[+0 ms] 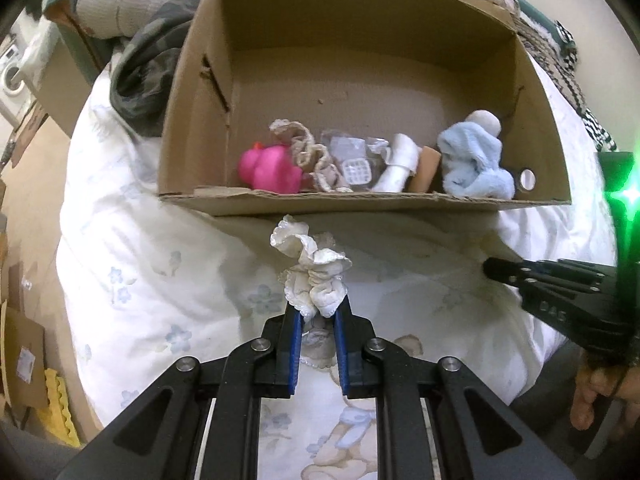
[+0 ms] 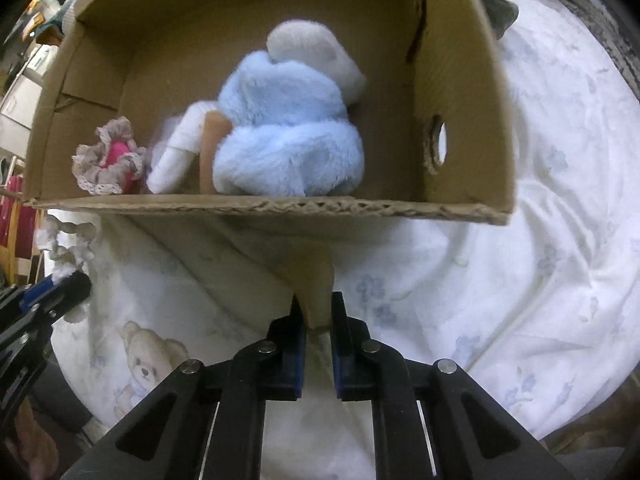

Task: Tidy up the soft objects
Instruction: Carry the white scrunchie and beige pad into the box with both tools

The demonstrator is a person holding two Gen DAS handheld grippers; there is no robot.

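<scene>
OBJECT: white frilled fabric sock (image 1: 310, 270) clamped between left gripper (image 1: 317, 314) pads, just short of box rim | RIGHT: right gripper (image 2: 317, 312) pinching brown cardboard box (image 2: 460, 80) front flap | BEYOND: fluffy light-blue plush toy (image 2: 288, 136), pink rubber duck (image 1: 270, 170) inside box

A bed (image 1: 132, 264) fills most of both views. It is covered by a white quilt (image 2: 540, 280) with pale blue flowers and a teddy bear print (image 2: 148, 356). The quilt is wrinkled. At the head of the bed lies a patterned pillow (image 1: 120, 0), and beside it a dark green-grey cloth (image 1: 140, 76) is bunched up. On the other side there is a black-and-white checked fabric (image 1: 576, 76). Left of the bed the floor (image 1: 36, 184) is light brown, with flat cardboard pieces (image 1: 24, 360) and something yellow and wavy (image 1: 60, 408) on it. A white appliance (image 1: 12, 68) stands far left. A bright green light (image 1: 628, 196) glares at the right edge.
</scene>
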